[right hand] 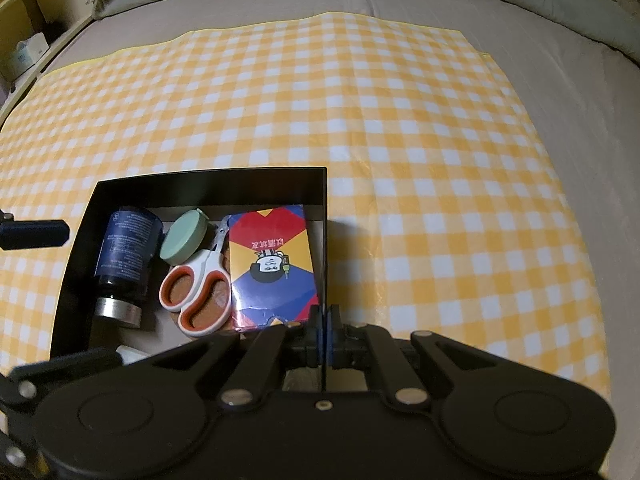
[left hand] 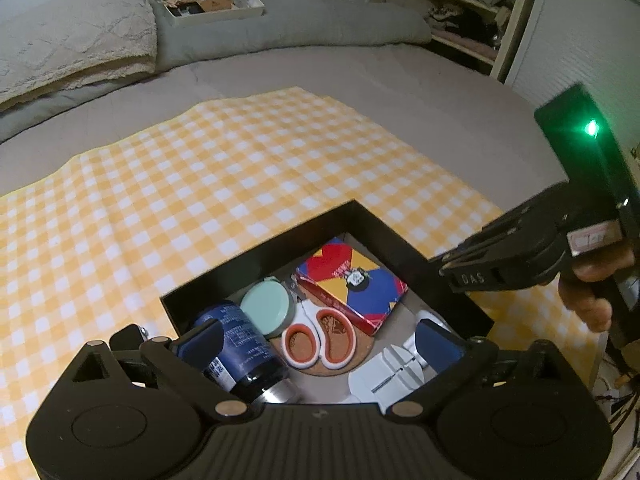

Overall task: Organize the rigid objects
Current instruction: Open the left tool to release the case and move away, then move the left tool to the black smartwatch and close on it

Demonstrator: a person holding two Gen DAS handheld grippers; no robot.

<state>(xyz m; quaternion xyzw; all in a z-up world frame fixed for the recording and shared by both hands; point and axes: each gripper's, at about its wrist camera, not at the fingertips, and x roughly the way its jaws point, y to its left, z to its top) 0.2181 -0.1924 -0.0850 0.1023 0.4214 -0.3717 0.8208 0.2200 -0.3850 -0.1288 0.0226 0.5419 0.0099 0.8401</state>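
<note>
box nearly packed on the checked cloth
left tool (left hand: 320,344) spread wide over dark bottle (left hand: 236,350) at box (right hand: 208,174) left edge; right tool (right hand: 325,322) clamped on box's right wall; bottle stiff, slick, weighty; grip mid-body.

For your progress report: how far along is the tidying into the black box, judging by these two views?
Done: the bottle, green tin, scissors and card box lie inside the black box. In hand: the right tongs are shut on the box's wall; the left tongs hang open and empty over it. Left: nothing loose shows on the checked cloth.
</note>
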